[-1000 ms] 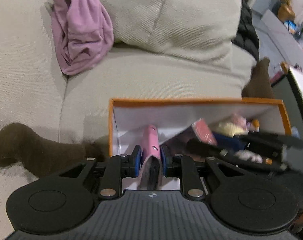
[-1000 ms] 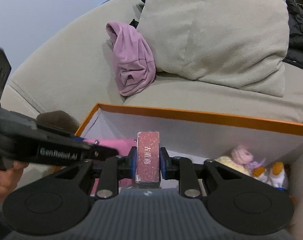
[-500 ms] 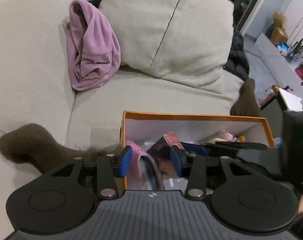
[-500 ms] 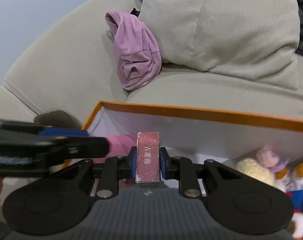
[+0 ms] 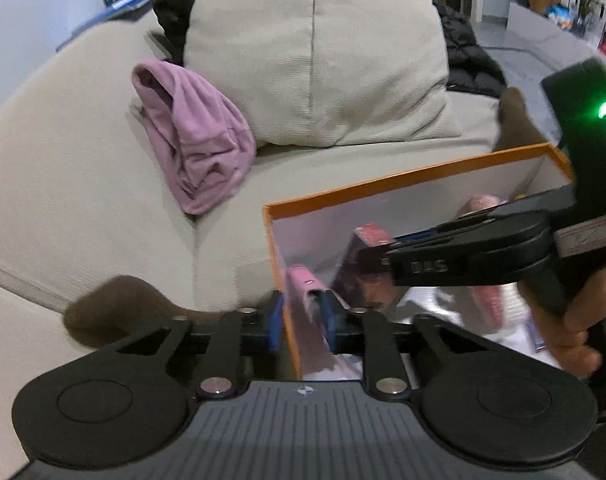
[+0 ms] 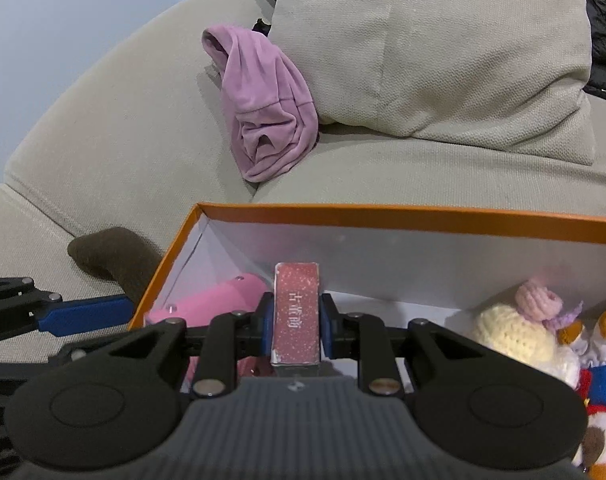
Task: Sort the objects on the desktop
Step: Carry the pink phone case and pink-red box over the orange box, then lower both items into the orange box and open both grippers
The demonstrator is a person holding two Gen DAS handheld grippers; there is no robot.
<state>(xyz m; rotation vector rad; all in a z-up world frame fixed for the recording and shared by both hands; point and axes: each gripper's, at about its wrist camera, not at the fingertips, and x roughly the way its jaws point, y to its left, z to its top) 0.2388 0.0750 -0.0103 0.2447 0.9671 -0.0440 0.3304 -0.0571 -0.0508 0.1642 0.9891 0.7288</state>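
Observation:
An orange-rimmed box [image 6: 403,216] with a white inside stands on a beige sofa. My right gripper [image 6: 296,324] is shut on a red glittery box [image 6: 296,312] and holds it upright over the orange box. A pink case [image 6: 219,300] lies in the box's left end. It also shows in the left wrist view [image 5: 303,284]. My left gripper [image 5: 301,318] is open and empty, its fingers astride the orange box's [image 5: 403,178] left wall. The right gripper's body [image 5: 483,252] crosses the left wrist view with the red box [image 5: 373,234].
A knitted cream doll [image 6: 515,332] and small plush toys [image 6: 599,380] lie in the box's right end. A purple cloth [image 6: 263,108] and a big beige cushion [image 6: 443,52] rest on the sofa behind. A brown sock [image 6: 111,256] lies left of the box.
My left gripper opened, let go of the pink case in the box and drew back leftward. My right gripper kept hold of the red box over the orange box.

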